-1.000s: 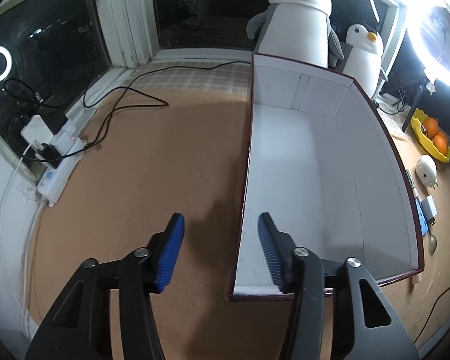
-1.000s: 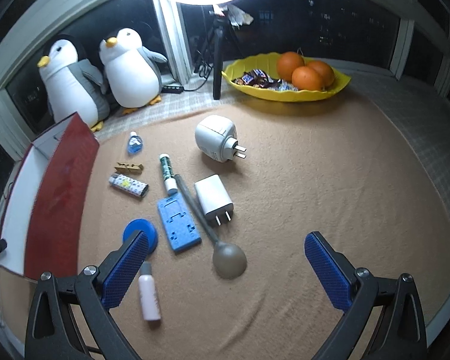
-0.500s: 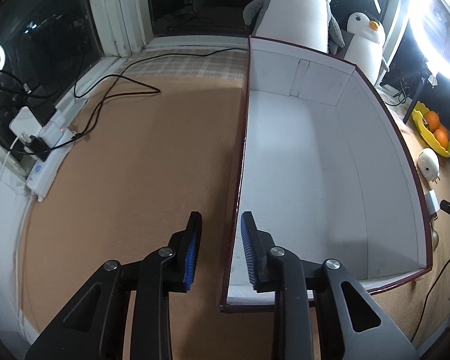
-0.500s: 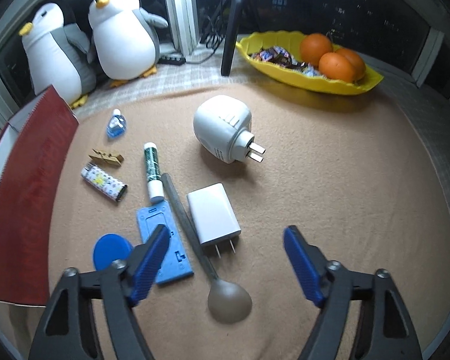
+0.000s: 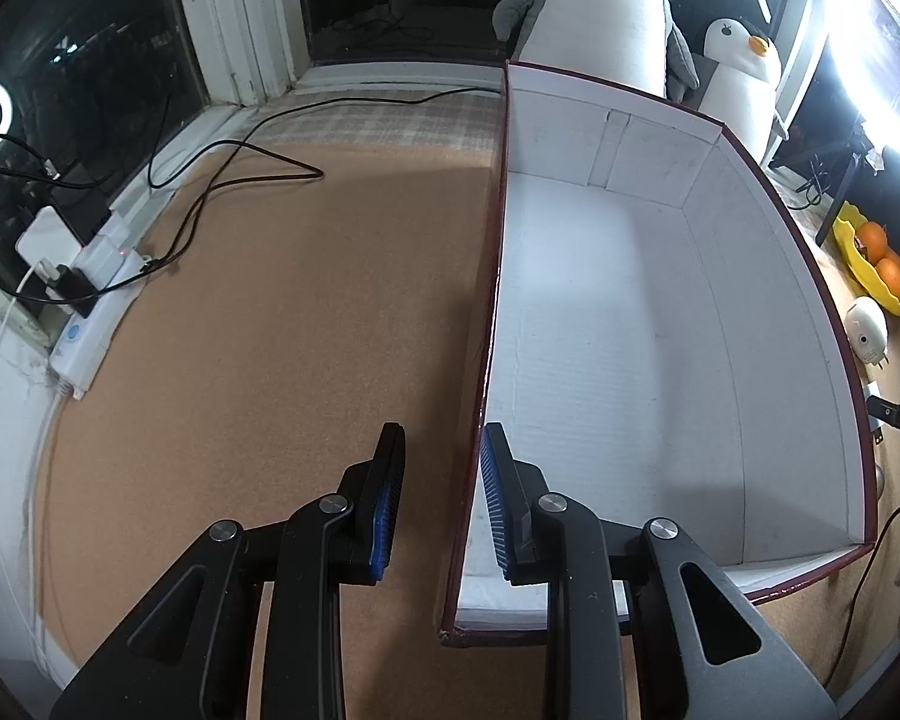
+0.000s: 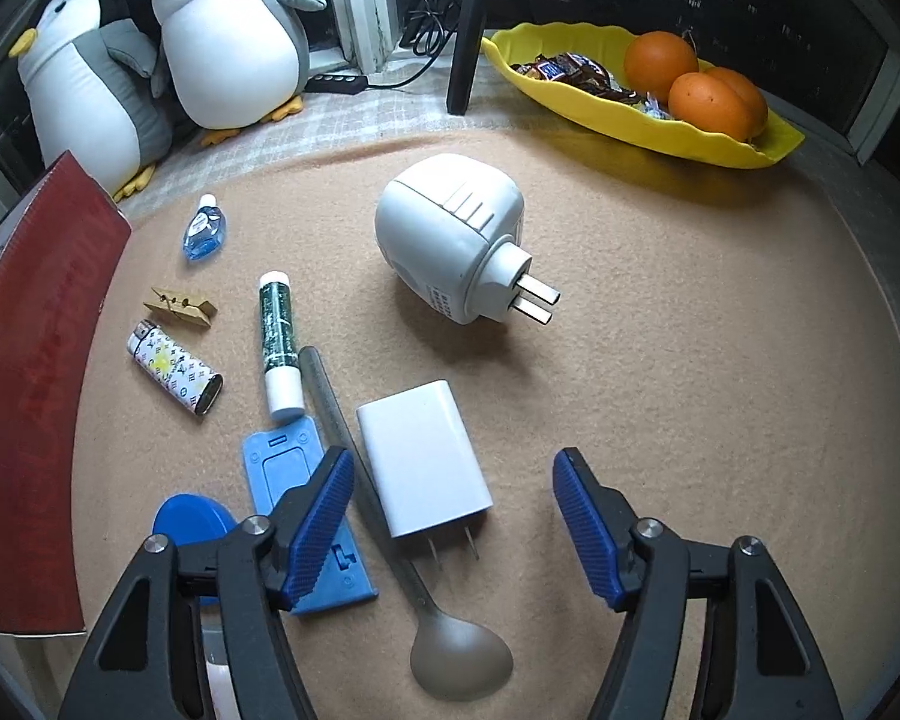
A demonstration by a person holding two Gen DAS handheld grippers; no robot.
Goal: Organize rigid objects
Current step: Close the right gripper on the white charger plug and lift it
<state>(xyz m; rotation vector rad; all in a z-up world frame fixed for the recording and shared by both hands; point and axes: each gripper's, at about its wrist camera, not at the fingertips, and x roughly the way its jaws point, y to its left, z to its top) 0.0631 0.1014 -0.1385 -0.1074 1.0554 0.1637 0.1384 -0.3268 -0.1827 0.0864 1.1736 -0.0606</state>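
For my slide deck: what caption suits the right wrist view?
Right gripper, jaws closing, straddles white charger beside spoon.

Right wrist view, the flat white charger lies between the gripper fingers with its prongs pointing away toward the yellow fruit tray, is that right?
Not quite. In the right wrist view the flat white charger does lie between the right gripper's fingers, but its prongs point toward the camera, away from the yellow fruit tray.

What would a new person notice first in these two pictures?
The big empty box with white inside fills the left wrist view. In the right wrist view, small items lie scattered on the tan mat, chiefly the round white plug adapter at centre, with two plush penguins and a yellow fruit tray behind.
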